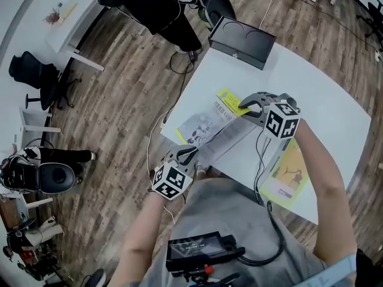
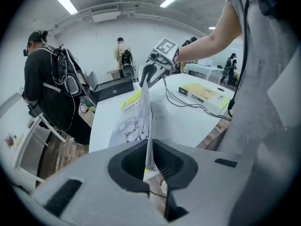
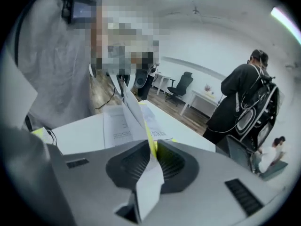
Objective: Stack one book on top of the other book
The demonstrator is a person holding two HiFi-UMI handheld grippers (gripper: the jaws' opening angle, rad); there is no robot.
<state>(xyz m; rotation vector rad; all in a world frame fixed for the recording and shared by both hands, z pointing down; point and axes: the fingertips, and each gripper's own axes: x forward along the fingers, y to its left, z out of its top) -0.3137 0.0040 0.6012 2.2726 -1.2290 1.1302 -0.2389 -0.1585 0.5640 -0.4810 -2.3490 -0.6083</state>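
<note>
You are in the carrying step: the grey book [image 1: 209, 127] stands up on edge between your two hands over the left part of the table. The yellow book [image 1: 288, 173] lies flat near the table's near edge, beside your right forearm and well apart from the grey one. Your left gripper [image 1: 187, 155] has its fingers closed almost fully on the near end of the grey book, and your right gripper [image 1: 248, 106] is pinched just as tightly on the far end. Each gripper view shows only a thin leaf clamped between the pads while cover and pages fall open to either side, so you seem to have hold of part of the book, not the whole block. Whether its lower edge rests on the table I cannot tell. Next, I judge, you need to raise both ends together, swing the book to your right and lay it flat and square on the yellow one before you let go. Loose pages could fold under, and the cable [image 1: 261, 160] just beside the yellow book could get trapped. Around you is an open office with a wooden floor [image 1: 131, 94], the white table [image 1: 326, 100], a person in black [image 2: 49, 86] beyond it, a black chair [image 1: 33, 76] and a black box [image 1: 242, 40] at the table's far corner
</note>
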